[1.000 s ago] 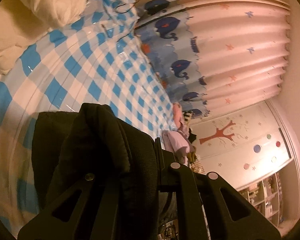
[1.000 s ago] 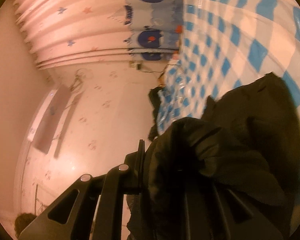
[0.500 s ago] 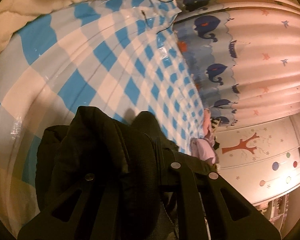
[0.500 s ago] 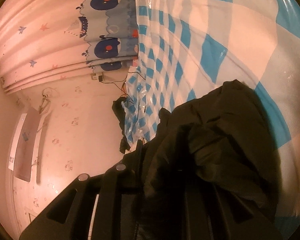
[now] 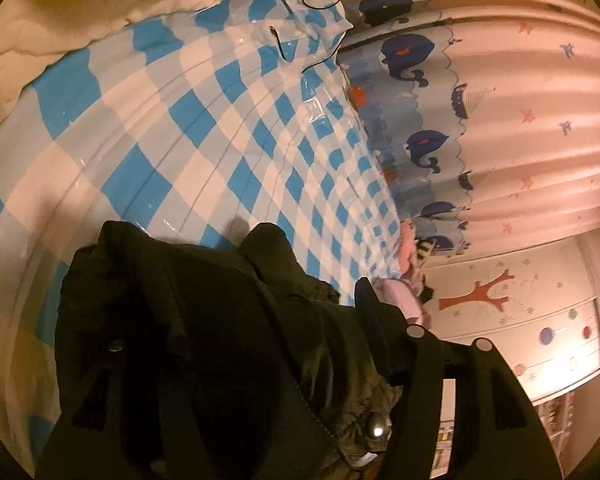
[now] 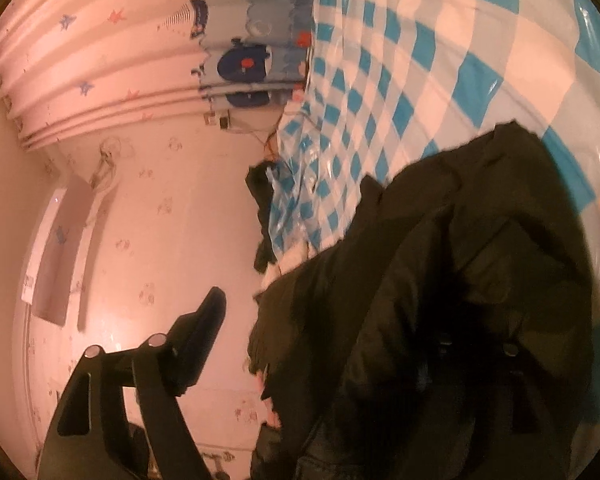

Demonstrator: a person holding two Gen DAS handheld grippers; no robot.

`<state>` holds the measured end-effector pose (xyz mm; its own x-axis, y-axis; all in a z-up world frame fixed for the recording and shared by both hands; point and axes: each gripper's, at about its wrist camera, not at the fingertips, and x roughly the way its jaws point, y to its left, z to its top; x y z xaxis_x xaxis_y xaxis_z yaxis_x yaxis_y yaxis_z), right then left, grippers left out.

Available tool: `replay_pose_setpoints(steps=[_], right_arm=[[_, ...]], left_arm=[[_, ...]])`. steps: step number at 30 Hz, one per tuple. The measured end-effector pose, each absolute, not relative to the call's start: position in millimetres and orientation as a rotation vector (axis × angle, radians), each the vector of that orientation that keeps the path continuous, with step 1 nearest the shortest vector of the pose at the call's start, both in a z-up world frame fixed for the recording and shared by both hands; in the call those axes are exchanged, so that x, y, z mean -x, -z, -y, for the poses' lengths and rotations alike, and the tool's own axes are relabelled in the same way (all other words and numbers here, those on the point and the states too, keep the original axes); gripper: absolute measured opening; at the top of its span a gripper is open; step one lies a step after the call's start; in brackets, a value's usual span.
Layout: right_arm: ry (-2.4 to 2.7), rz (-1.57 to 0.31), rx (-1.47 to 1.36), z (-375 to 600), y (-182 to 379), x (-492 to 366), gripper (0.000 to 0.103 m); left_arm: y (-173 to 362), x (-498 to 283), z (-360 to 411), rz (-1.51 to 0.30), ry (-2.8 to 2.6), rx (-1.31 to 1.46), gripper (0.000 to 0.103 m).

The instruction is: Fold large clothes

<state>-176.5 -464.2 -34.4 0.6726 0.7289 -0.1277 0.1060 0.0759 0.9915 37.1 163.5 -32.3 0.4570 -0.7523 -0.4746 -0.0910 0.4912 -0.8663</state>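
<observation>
Left wrist view: your left gripper (image 5: 240,344) has just been opening, jaws apart, the black jacket (image 5: 188,332) loose between them on the checked bedcover (image 5: 180,128). Right wrist view: your right gripper (image 6: 360,320) has likewise spread wide, the jacket (image 6: 460,280) draped over one finger.

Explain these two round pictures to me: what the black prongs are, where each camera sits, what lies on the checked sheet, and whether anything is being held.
No robot here: a person holds a two-finger gripper in each hand, and each carries a fisheye camera looking along its fingers. That is why the pictures are round and tilted.

The black prongs are those fingers. One picture comes from the left gripper, the other from the right gripper.

Both look over a bed with a blue-and-white checked sheet; a whale-print curtain hangs beyond. On the sheet lies a dark coat, the garment being folded.

Both grippers' jaws have just been opening. The coat lies loosely between and over the fingers, no longer pinched, so neither holds anything.
</observation>
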Motion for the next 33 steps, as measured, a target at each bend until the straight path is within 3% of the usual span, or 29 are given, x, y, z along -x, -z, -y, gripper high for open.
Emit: replay_pose_setpoints(steps=[4,9,13,20,26,33], right_arm=[[-0.583,-0.758,-1.447,465,28,173,0.08],[-0.602,-0.553,-1.594,488,27,161,0.089],[-0.532,-0.542,-1.662,493,44,152,0.089],[-0.648,-0.646,-1.506,477,32,153,0.09],[-0.648,-0.459,-1.651,503,26,131,0.093],[-0.377,-0.528,-1.785,512,81,77,0.093]], left_arm=[[35,-40,-159,-1.053,0.474,0.985,0.054],[31,-38,-165,-1.018,0.48,1.063,0.059],[28,-40,-166,-1.02,0.469,1.096,0.062],[25,-47,-160,-1.016,0.464,1.146,0.074],[12,-47,-155,-0.999,0.497,1.125,0.079],[25,-94,-142,-1.047,0.421,1.164,0.08]])
